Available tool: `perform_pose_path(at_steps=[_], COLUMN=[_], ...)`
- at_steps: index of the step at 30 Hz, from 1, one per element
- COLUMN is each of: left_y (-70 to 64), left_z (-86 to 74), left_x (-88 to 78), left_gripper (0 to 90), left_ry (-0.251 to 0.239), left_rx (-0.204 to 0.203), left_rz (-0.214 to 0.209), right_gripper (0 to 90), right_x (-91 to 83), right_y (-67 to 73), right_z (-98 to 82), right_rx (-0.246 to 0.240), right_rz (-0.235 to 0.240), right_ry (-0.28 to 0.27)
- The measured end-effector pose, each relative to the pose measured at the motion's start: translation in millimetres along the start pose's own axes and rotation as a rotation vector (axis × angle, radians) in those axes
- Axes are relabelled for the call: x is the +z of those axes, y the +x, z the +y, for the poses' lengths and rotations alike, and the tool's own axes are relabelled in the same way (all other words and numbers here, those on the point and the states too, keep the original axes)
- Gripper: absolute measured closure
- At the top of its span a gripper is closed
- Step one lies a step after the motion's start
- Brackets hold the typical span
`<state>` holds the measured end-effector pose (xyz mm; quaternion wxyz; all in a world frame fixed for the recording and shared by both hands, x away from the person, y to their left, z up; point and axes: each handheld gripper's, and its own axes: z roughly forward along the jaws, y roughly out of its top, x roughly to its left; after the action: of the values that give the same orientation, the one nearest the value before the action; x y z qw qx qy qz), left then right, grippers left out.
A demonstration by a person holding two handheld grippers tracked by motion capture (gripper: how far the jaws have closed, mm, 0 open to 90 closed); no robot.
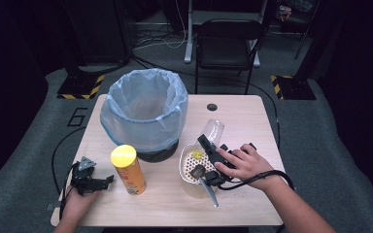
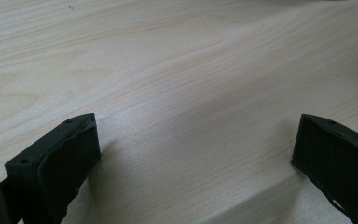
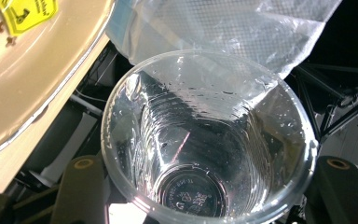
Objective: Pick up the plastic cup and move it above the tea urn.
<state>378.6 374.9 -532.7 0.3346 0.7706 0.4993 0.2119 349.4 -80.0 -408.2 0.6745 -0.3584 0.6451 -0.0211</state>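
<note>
My right gripper [image 1: 209, 144] is shut on a clear plastic cup [image 1: 213, 130], holding it tilted just past the far edge of a cream strainer bowl [image 1: 184, 167]. In the right gripper view the cup [image 3: 205, 140] sits mouth-first between the two jaws, wet inside and with nothing in it. The strainer [image 3: 37, 74] lies at upper left there with a yellow sticker [image 3: 25, 14]. A dark lump [image 1: 197, 170] rests in the strainer. My left gripper [image 1: 91, 178] lies on the table at front left, open, with bare wood between its jaws [image 2: 196, 154].
A bin lined with a pale blue bag [image 1: 145, 111] stands at the table's back left. An orange chips can with a yellow lid [image 1: 127, 170] stands in front of it. A grey utensil [image 1: 210, 192] sticks out from the strainer's near side. A black chair [image 1: 226, 43] stands beyond the table.
</note>
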Motion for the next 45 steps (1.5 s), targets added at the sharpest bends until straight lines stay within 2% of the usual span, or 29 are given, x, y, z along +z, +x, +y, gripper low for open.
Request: perform_pose_path(at_steps=[1,2,3,6,8,9,10,11,15,16,17,20,24,39,41,44,45], left_y=[0.0,0.0,0.0,0.0,0.0,0.0,0.0,0.0,0.0,0.0,0.1,0.0,0.0,0.0,-0.2,0.0,0.0], left_z=[0.0,0.0,0.0,0.0,0.0,0.0,0.0,0.0,0.0,0.0,0.0,0.0,0.0,0.0,-0.1,0.0,0.0], left_x=[0.0,0.0,0.0,0.0,0.0,0.0,0.0,0.0,0.0,0.0,0.0,0.0,0.0,0.0,0.2,0.0,0.0], left_gripper=[0.5,0.5,0.5,0.5,0.5,0.5,0.5,0.5,0.5,0.5,0.5,0.5,0.5,0.5,0.5,0.5,0.5], left_ry=[0.000,0.000,0.000,0.001,0.000,0.000,0.000,0.000,0.000,0.000,0.001,0.001,0.000,0.000,-0.001,0.001,0.000], left_rx=[0.000,0.000,0.000,0.000,0.000,0.000,0.000,0.000,0.001,0.001,0.001,0.000,0.000,0.000,-0.004,0.000,0.000], left_rz=[0.000,0.000,0.001,0.000,0.000,0.000,0.000,0.000,0.001,0.001,0.000,0.000,0.000,0.000,-0.002,0.000,0.000], right_gripper=[37.8,37.8,37.6,37.5,37.3,37.2,37.2,37.2,37.0,37.0,36.9,36.9,36.8,36.3,36.3,36.2,36.2], right_x=[-0.4,-0.4,-1.2,-0.8,-1.8,-1.6,-1.6,-1.1,0.7,0.7,1.4,1.6,1.9,2.0,1.7,1.7,1.7], right_y=[-5.4,-5.4,-4.7,-7.9,-6.3,-6.1,-6.1,-6.6,-9.2,-9.2,-9.0,-8.3,-7.8,-12.0,-12.6,-14.5,-14.5], right_z=[-2.3,-2.3,-4.4,-6.7,-7.7,-8.9,-8.9,-9.7,-15.7,-15.7,-17.2,-18.5,-18.6,-20.6,-21.1,-24.1,-24.1], right_rx=[0.042,0.042,0.145,0.153,0.210,0.271,0.271,0.299,0.453,0.453,0.491,0.549,0.585,0.647,0.676,0.763,0.763], right_rz=[-0.071,-0.071,-0.063,-0.075,-0.080,-0.071,-0.071,-0.062,-0.063,-0.063,-0.061,-0.051,-0.057,-0.056,-0.054,-0.050,-0.050], right_ry=[0.002,0.002,0.002,-0.012,-0.006,-0.018,-0.018,-0.029,-0.050,-0.050,-0.057,-0.073,-0.078,-0.092,-0.099,-0.123,-0.123])
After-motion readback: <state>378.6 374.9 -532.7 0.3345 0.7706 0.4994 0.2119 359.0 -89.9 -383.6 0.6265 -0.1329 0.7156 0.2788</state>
